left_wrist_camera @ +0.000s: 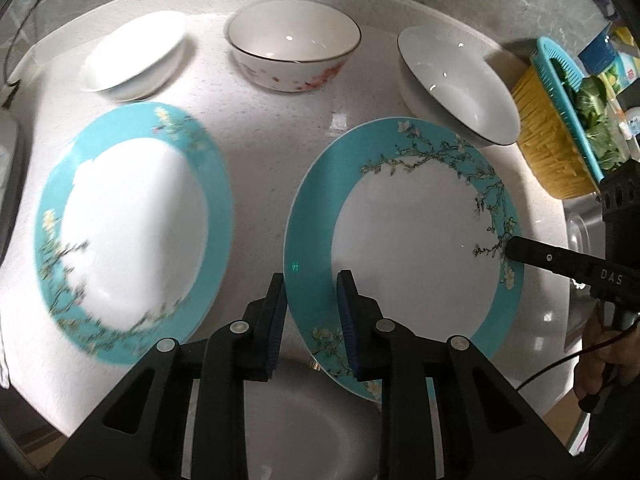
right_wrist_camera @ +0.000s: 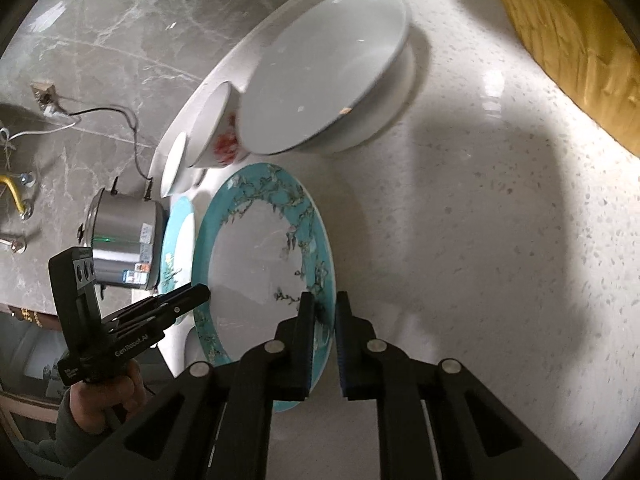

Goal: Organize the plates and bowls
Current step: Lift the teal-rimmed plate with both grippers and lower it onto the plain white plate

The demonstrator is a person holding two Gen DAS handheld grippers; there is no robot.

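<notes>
Three plates and three bowls are out on the pale speckled stone counter [left_wrist_camera: 256,168]. Two of the plates are round, white in the middle, with a turquoise rim painted with blossom branches; the third is a plain white plate [left_wrist_camera: 304,420] lying nearest, partly under the gripped one.

The right-hand turquoise-rimmed plate [left_wrist_camera: 404,240] is held from both sides. The left gripper [left_wrist_camera: 310,292] has its jaws partly closed astride the plate's left rim, one finger under and one over. The right gripper [right_wrist_camera: 320,312] pinches the opposite rim the same way, its blue pads close against the edge. The plate looks tilted, its near edge over the white plate.

The other turquoise-rimmed plate [left_wrist_camera: 132,232] lies flat to the left, apart from the first.

Along the back stand the bowls: a shallow plain white bowl [left_wrist_camera: 132,56] on the left, a white bowl with red flowers and a dark rim line [left_wrist_camera: 294,50] in the middle, and a larger white bowl [left_wrist_camera: 456,84] on the right, just beside the held plate's far edge.

A yellow basket with a blue colander of greens [left_wrist_camera: 560,128] sits off right; a steel pot [right_wrist_camera: 124,240] stands beyond the plates.
</notes>
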